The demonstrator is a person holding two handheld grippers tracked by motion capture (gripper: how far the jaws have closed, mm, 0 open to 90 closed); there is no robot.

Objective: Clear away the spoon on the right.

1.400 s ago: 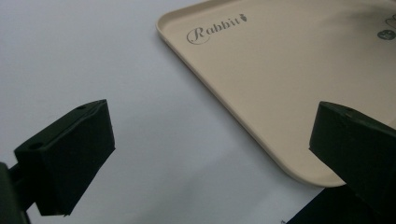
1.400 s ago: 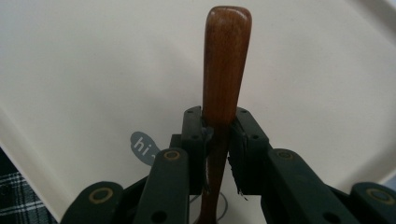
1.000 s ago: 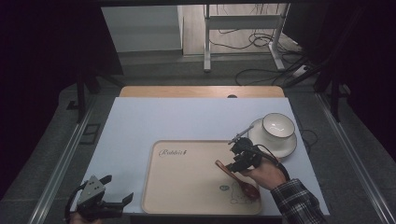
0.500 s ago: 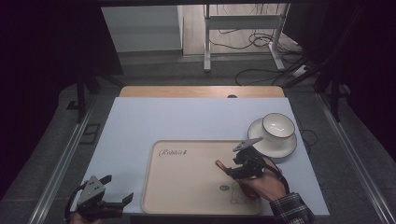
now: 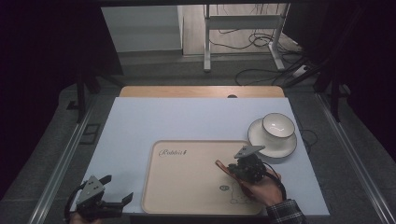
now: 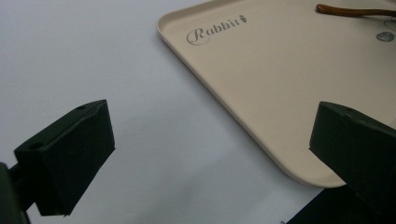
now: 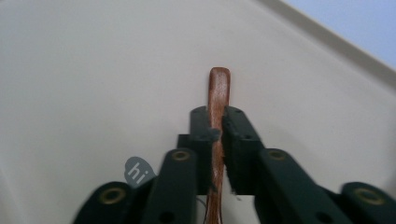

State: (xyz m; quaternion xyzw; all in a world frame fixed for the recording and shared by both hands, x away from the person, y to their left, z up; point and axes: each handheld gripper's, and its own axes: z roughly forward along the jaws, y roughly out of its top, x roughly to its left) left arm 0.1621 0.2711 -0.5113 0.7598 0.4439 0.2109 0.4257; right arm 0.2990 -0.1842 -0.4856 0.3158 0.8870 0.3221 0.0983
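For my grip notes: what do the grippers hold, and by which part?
The right gripper is shut on the spoon, gripping its handle near the end. The left gripper is open and holds nothing.

brown spoon (image 7: 218,93), beige tray (image 5: 187,186), white cup (image 5: 278,125)

Glossy brown wooden spoon (image 7: 218,93) on a smooth, matt cream plastic tray (image 5: 187,186); glazed white cup (image 5: 278,125).

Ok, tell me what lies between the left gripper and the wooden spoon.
In the high view, the left gripper and spoon are separated by bare tray surface, apart from its printed lettering.
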